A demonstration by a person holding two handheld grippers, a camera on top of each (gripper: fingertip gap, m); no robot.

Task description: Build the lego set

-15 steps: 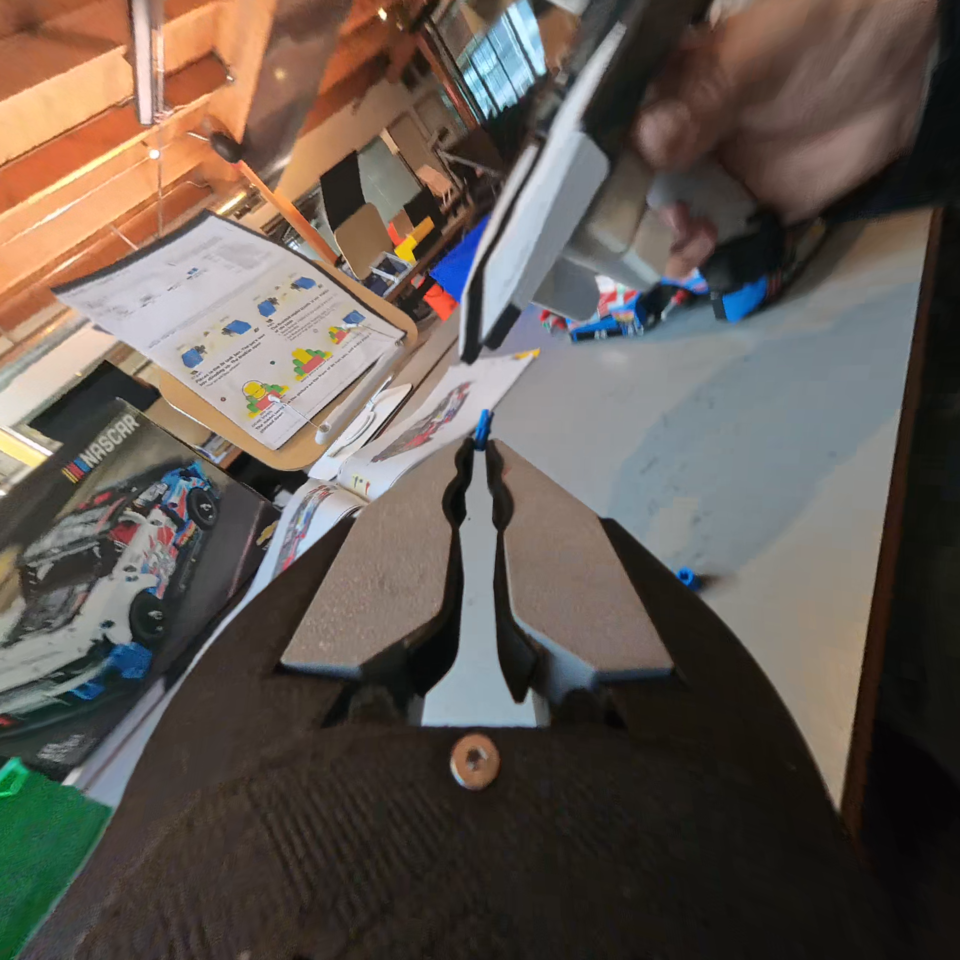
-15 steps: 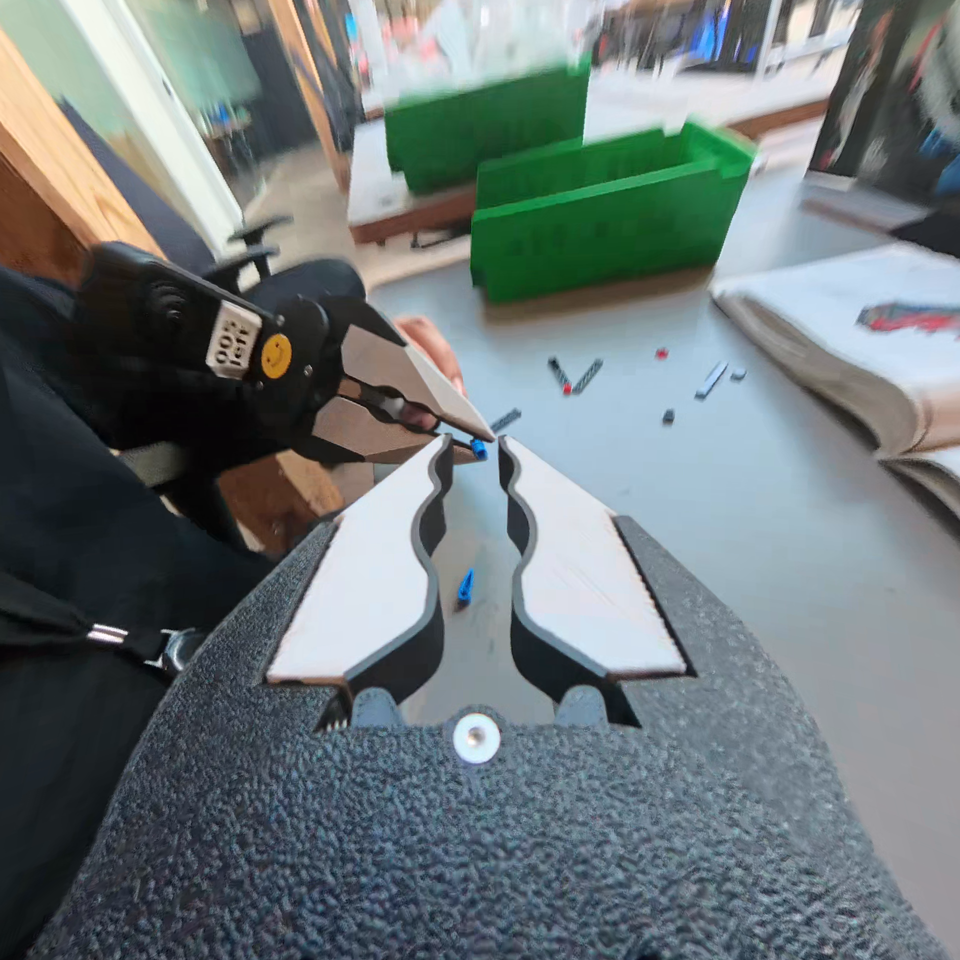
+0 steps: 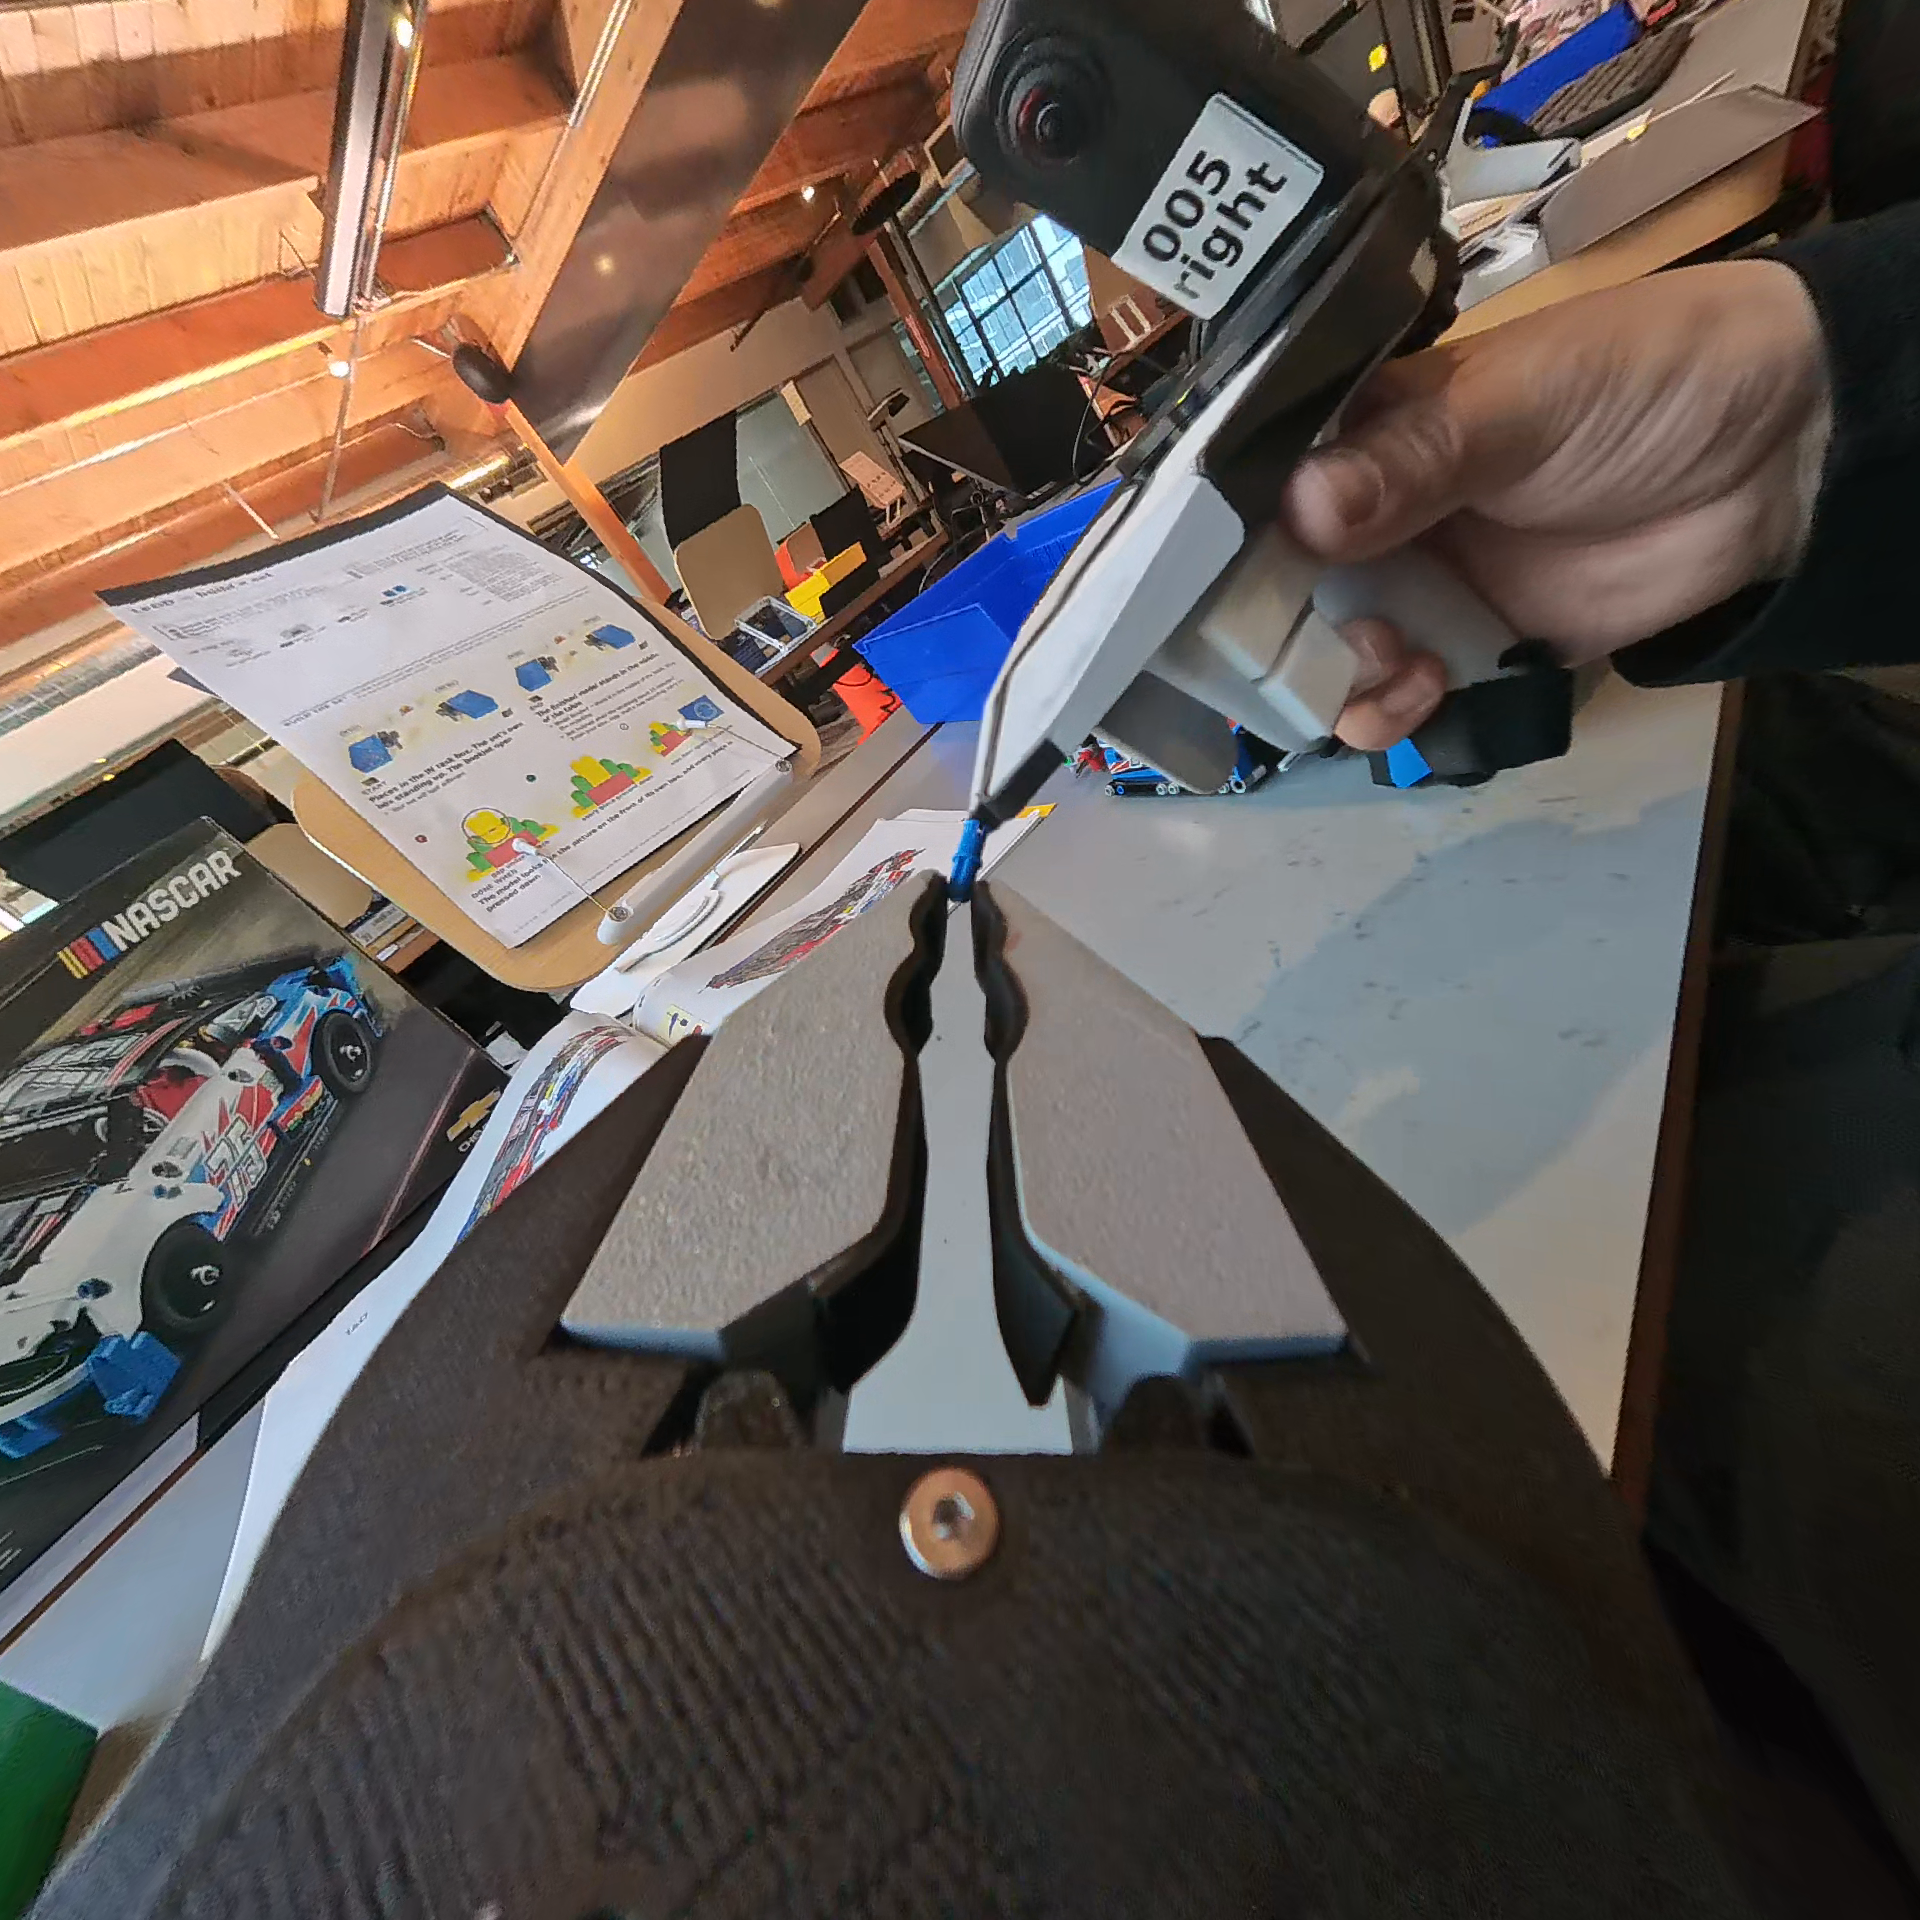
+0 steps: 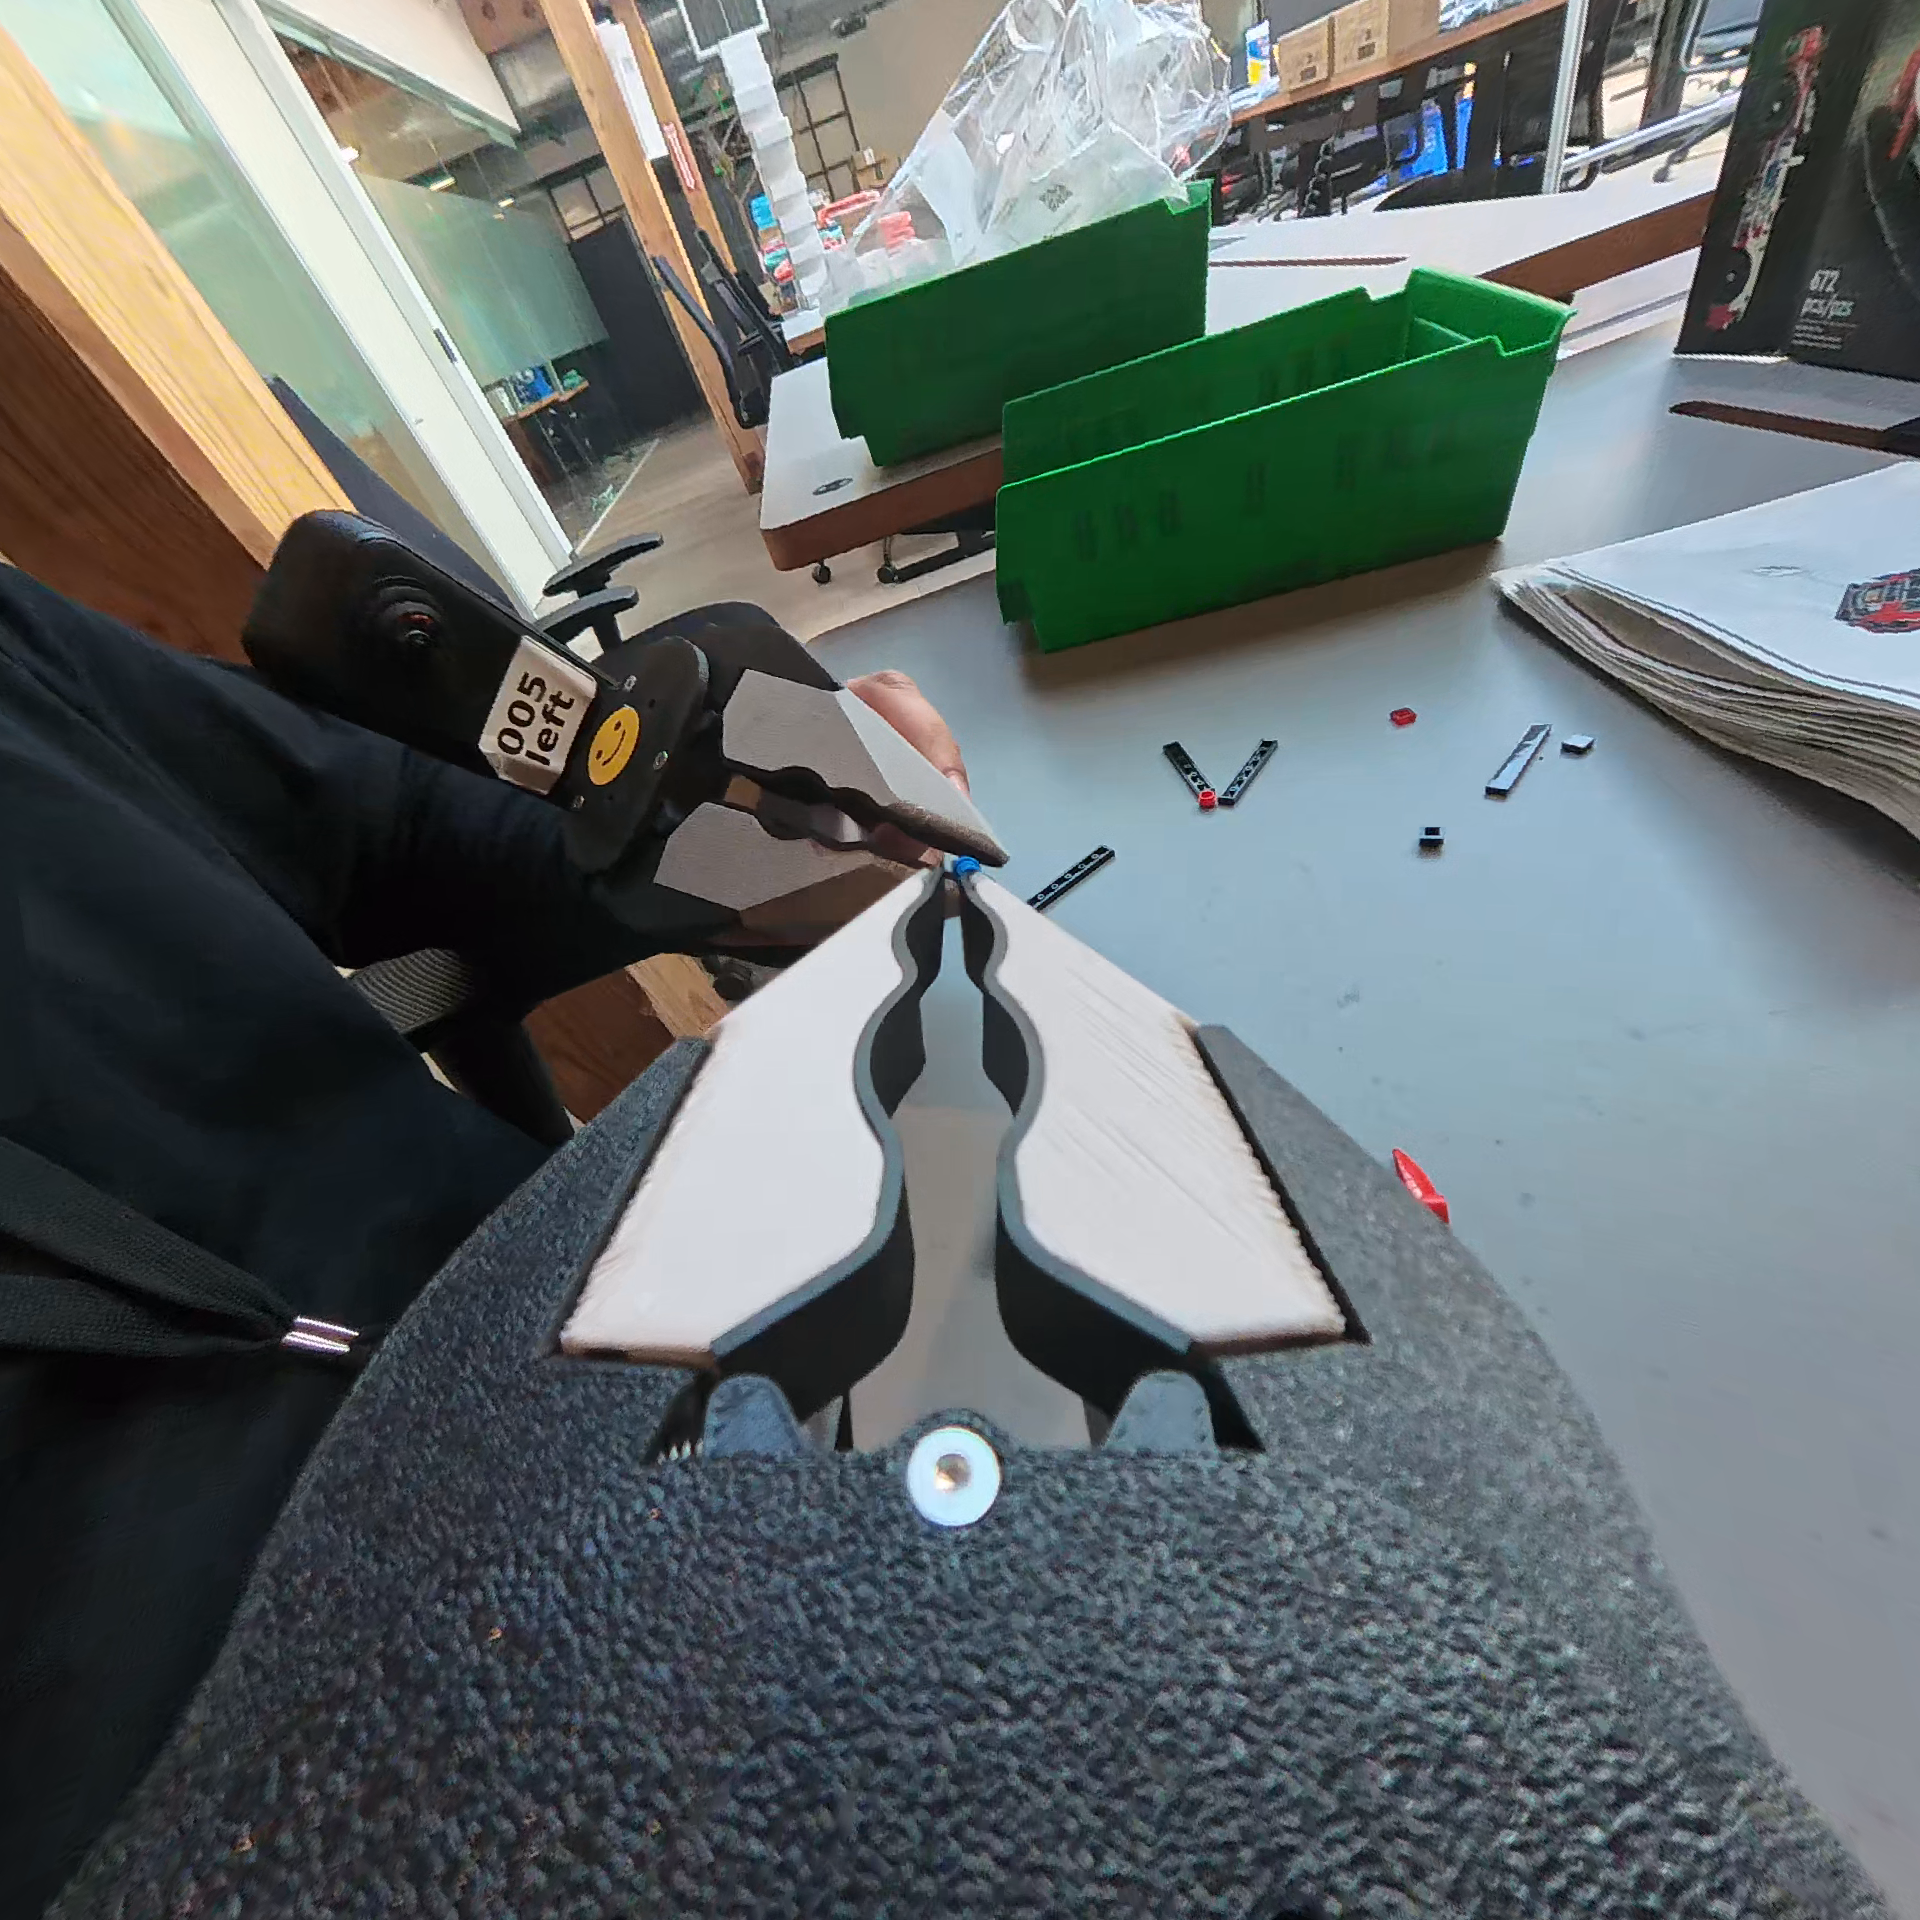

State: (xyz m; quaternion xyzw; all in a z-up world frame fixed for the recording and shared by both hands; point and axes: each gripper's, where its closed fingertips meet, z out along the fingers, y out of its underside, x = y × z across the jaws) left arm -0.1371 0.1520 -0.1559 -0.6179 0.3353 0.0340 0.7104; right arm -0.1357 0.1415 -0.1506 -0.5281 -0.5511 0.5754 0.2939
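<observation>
Pinching one small blue peg (image 3: pixel 964 865) tip-to-tip: left gripper (image 3: pixel 961 902) and right gripper (image 4: pixel 951 875), wavy-edged matte fingers clenched.

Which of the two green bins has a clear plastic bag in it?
The farther green bin, on the separate table behind; the crumpled clear bag sticks out of it. The nearer green bin shows no bag.

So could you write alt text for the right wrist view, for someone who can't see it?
Two hand-held grippers meet tip to tip over a grey table, pinching a small blue peg between them. Behind lie scattered small black pieces, two green bins and a stack of booklets.
</observation>
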